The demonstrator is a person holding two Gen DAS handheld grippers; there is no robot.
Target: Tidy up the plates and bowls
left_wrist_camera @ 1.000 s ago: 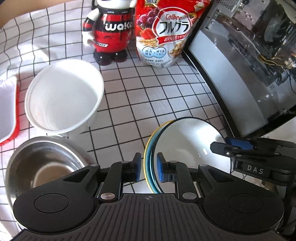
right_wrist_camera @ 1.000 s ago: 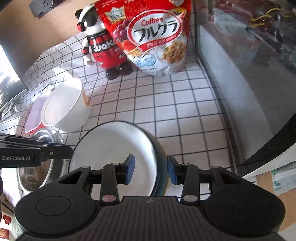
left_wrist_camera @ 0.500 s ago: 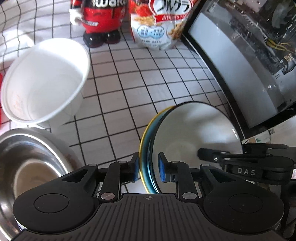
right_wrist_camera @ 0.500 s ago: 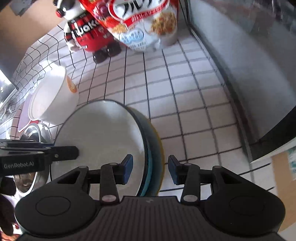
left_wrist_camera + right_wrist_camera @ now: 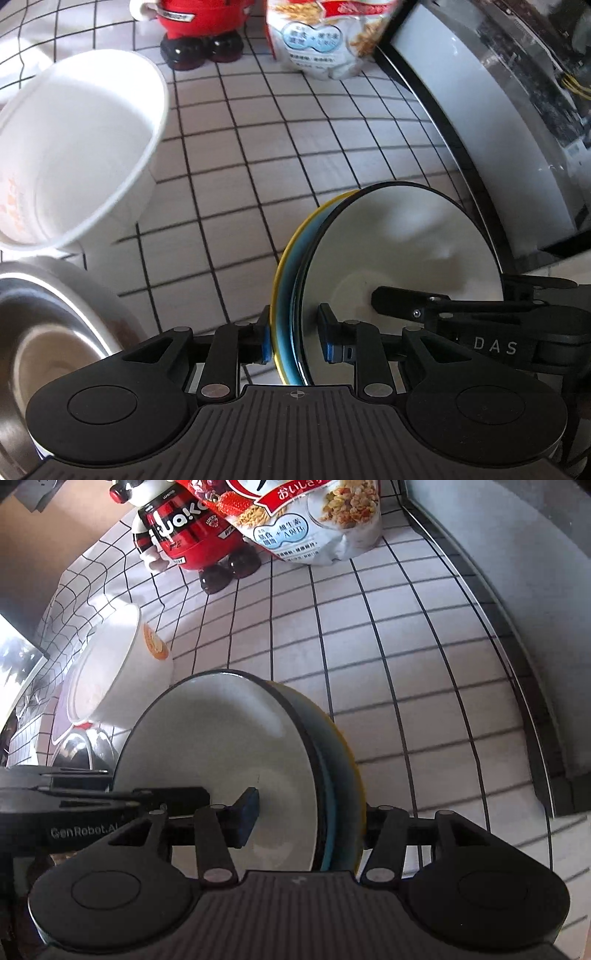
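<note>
The left gripper straddles the near rim of a stack of plates. Its jaws have just been opening: the left pad sits against the yellow rim, while the right pad stands clear of the white face, so the grip has let go. The right gripper straddles the opposite side of the same rim. Its jaws too have just been opening, and the one blue pad in view stands off the white face with the plates loose between. The stack, white plate on teal on yellow, sits on the tiled bench and serves as the landmark here. Just beyond its left side stands a white paper bowl, with a steel bowl nearer on that side. Well behind it are a red figurine and a cereal bag.

I judge the plates stiff, smooth, fairly heavy together and breakable. The rim, taken at two opposite points, is the only sound hold.
</note>
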